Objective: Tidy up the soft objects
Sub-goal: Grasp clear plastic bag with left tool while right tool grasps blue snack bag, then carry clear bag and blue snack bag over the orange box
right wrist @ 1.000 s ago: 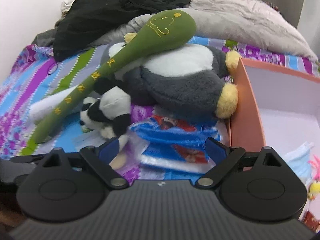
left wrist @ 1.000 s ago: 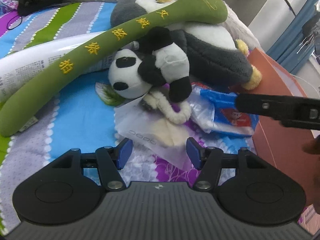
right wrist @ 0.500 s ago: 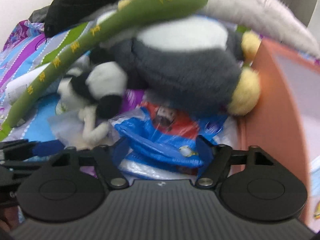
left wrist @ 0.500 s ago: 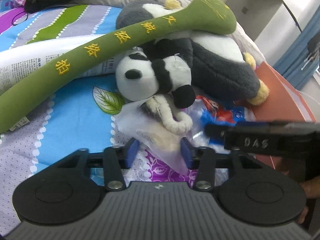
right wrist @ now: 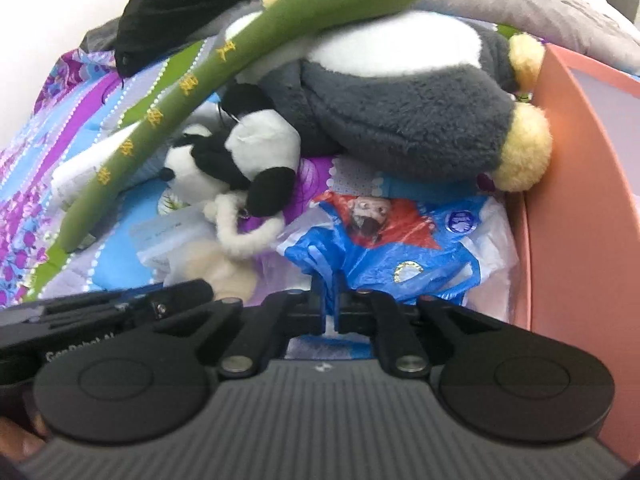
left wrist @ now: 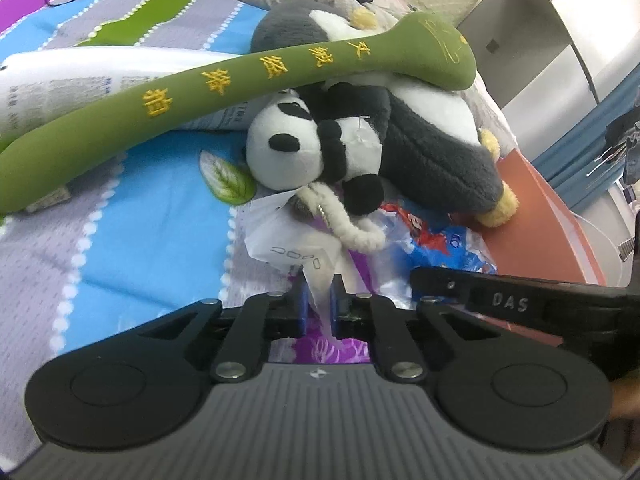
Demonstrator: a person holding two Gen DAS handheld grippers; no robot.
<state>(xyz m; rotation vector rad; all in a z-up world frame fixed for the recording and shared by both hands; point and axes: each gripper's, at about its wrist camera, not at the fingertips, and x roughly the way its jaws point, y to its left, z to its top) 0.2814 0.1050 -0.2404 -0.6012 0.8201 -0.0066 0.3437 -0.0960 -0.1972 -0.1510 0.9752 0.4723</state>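
A small panda plush [left wrist: 296,152] lies on the striped bed under a long green plush stick [left wrist: 240,80], against a big grey penguin plush [left wrist: 432,148]. In front of the panda a clear plastic bag [left wrist: 288,244] holds something cream. My left gripper [left wrist: 318,306] is closing, its blue pads pinching that bag's near edge. In the right wrist view, my right gripper [right wrist: 329,300] has its jaws shut on a fold of the blue printed plastic bag [right wrist: 400,248], below the penguin [right wrist: 400,120]. The two grippers sit side by side, almost touching.
An orange box [right wrist: 572,200] with a pale inside stands right of the toys, against the penguin's yellow feet. A white printed pack [left wrist: 60,88] lies under the green stick. A black garment [right wrist: 180,0] and a grey blanket [right wrist: 560,8] are piled at the back.
Both grippers went from wide open to closed. The left closed on the clear bag's edge, the right sank toward the bed and closed on the blue bag. The toys stayed put.
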